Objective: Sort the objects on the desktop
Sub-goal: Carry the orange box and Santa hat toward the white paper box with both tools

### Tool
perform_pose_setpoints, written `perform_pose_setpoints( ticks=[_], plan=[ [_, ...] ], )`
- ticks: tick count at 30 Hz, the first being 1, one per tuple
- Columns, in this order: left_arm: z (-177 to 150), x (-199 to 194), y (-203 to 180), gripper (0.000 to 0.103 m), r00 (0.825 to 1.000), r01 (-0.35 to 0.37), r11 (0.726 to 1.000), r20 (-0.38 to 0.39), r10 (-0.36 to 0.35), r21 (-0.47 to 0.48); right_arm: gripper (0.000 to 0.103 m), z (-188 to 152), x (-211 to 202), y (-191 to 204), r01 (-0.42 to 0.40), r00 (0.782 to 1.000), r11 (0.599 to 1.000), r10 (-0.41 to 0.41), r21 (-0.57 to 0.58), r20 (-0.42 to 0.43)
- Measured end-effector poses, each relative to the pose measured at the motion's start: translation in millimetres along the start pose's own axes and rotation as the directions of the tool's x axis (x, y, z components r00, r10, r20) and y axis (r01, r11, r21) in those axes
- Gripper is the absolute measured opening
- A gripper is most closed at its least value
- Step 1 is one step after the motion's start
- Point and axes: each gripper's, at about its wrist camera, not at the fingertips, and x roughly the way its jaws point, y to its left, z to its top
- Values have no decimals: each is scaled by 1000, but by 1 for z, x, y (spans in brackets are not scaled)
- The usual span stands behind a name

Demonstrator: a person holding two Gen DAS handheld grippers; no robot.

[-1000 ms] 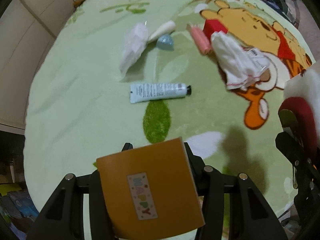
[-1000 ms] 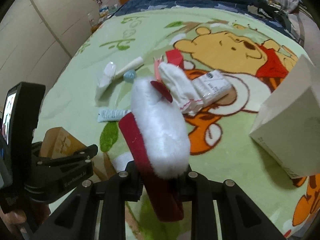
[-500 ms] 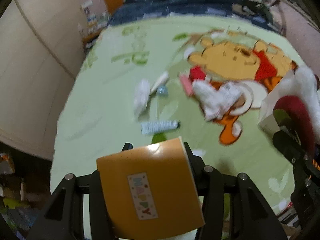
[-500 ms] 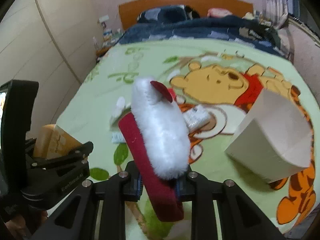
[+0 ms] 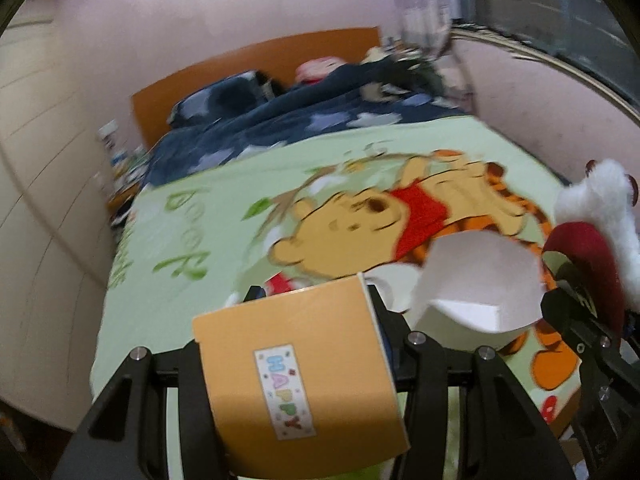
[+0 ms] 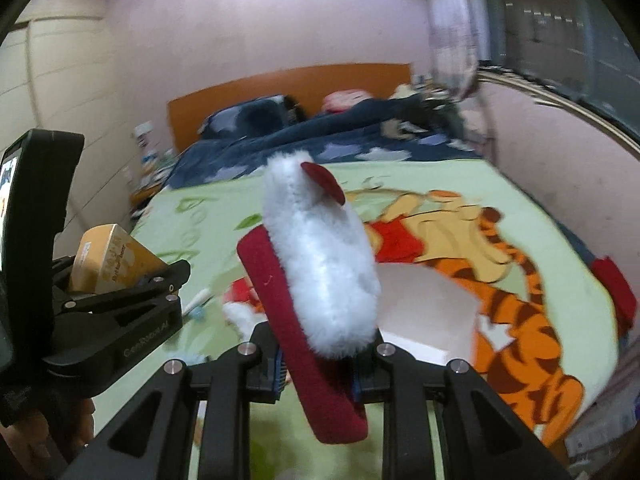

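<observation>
My left gripper (image 5: 312,344) is shut on an orange card (image 5: 296,376) with a "HAPPY" label, held above the bed. My right gripper (image 6: 316,364) is shut on a red and white furry headband (image 6: 320,264); it also shows at the right edge of the left wrist view (image 5: 592,240). An open white box (image 5: 476,288) stands on the green Winnie the Pooh blanket (image 5: 192,216), just ahead of both grippers; it also shows in the right wrist view (image 6: 424,308). A white tube (image 6: 198,300) lies on the blanket, mostly hidden behind the left gripper.
A dark blue quilt (image 6: 320,140) and an orange headboard (image 6: 288,88) lie at the far end of the bed. A pale wardrobe (image 5: 36,200) stands on the left. A red item (image 6: 612,292) lies near the bed's right edge.
Both grippers have lifted and tilted up with their loads still held. The view swung from the blanket's small objects to the headboard, and the white box now lies just ahead.
</observation>
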Motion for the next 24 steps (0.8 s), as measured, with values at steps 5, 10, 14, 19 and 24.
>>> perform_pose_setpoints(
  ticks=[5,10,14,19,24],
  plan=[
    [17,-2,-46,50,997,71,995,37,-74,65,23,3,-9,-39,77,997,995,-78,57,22],
    [27,0,-75,50,992,110,989,52,-116,96,23,2,-10,-63,113,993,990,-115,81,21],
    [33,7,-88,50,991,117,988,49,-123,105,23,6,2,-77,119,993,989,-120,86,10],
    [34,17,-94,50,991,125,986,36,-129,106,23,6,13,-80,118,993,989,-118,91,-7],
    [35,26,-98,50,989,139,983,25,-143,118,23,3,25,-82,113,993,989,-111,95,-26]
  ],
)
